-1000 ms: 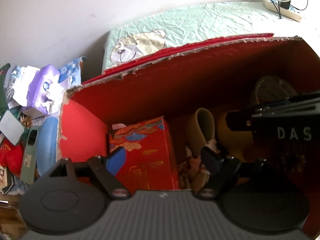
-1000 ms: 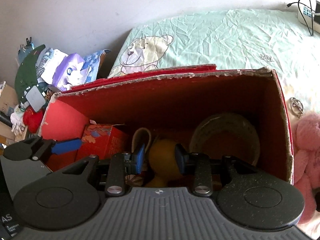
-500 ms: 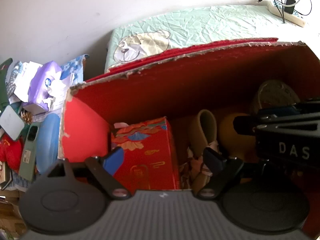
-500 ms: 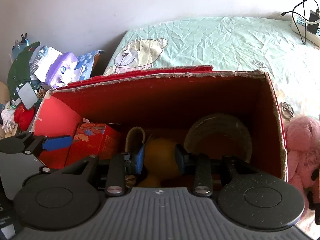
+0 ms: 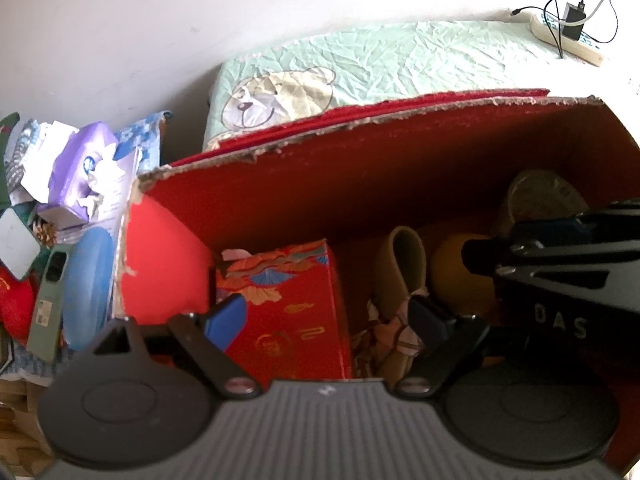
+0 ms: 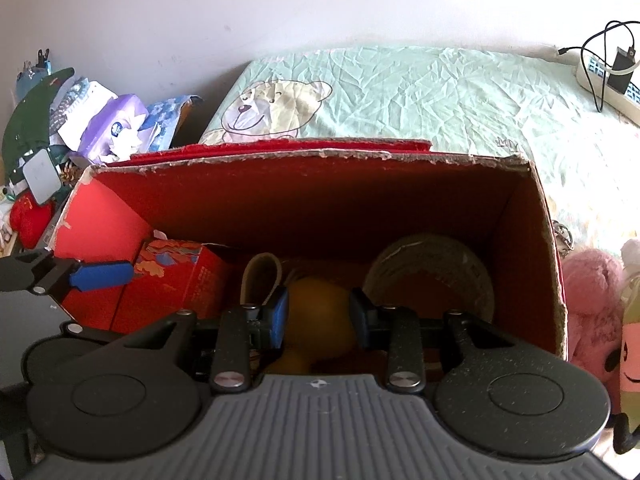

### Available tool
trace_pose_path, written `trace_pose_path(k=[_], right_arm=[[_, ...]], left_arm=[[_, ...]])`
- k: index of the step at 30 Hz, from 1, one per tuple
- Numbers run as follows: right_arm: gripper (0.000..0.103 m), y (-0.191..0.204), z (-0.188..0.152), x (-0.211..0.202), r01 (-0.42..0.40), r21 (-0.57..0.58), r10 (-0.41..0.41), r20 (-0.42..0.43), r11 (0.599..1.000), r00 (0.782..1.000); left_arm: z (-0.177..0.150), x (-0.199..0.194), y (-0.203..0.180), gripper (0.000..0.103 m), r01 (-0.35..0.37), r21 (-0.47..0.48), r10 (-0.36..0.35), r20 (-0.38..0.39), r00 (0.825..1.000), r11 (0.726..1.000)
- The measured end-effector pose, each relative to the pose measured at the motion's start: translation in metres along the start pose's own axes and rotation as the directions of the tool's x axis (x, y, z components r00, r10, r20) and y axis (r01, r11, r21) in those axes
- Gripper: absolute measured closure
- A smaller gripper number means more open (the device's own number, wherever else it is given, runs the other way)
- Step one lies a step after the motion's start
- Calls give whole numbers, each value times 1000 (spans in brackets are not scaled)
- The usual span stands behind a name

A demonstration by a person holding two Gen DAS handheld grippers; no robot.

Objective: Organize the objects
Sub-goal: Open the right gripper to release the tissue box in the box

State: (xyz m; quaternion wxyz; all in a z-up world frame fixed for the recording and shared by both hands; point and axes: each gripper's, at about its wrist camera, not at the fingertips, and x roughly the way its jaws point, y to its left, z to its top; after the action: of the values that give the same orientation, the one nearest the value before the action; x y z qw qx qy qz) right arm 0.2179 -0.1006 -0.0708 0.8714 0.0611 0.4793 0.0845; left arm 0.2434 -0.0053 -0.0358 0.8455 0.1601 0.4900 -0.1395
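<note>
A red cardboard box [image 5: 400, 168] stands open on the bed. Inside at its left lies a red patterned carton [image 5: 288, 292]. My left gripper [image 5: 326, 314] hangs over the carton, open wide, a finger on each side and the pads not pressing. A tan slipper [image 5: 404, 264] leans beside it. In the right wrist view my right gripper [image 6: 320, 312] is shut on a yellow rounded toy [image 6: 316, 300] low in the red cardboard box [image 6: 320, 200]. A round woven disc [image 6: 436, 272] leans at the right wall. The toy's underside is hidden.
The mint bed sheet [image 6: 400, 92] with a bear print lies behind the box, with a power strip [image 6: 612, 88] at far right. A pink plush [image 6: 592, 304] sits outside the right wall. Purple tissue packs [image 5: 80, 172] and clutter pile up at the left.
My left gripper's fingers have spread slightly around the patterned carton. The right gripper has tilted a little while keeping the yellow toy between its pads.
</note>
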Motion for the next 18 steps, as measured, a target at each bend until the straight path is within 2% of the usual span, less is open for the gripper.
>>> trace_pose_path(k=[7, 18], right_arm=[[73, 3, 0, 0, 30, -6, -30, 12, 1000, 999], [75, 4, 0, 3, 47, 1, -47, -6, 999, 999]], left_arm=[[0, -2, 0, 13, 7, -5, -7, 8, 1000, 1000], [-2, -2, 1, 13, 9, -1, -9, -2, 1000, 1000]])
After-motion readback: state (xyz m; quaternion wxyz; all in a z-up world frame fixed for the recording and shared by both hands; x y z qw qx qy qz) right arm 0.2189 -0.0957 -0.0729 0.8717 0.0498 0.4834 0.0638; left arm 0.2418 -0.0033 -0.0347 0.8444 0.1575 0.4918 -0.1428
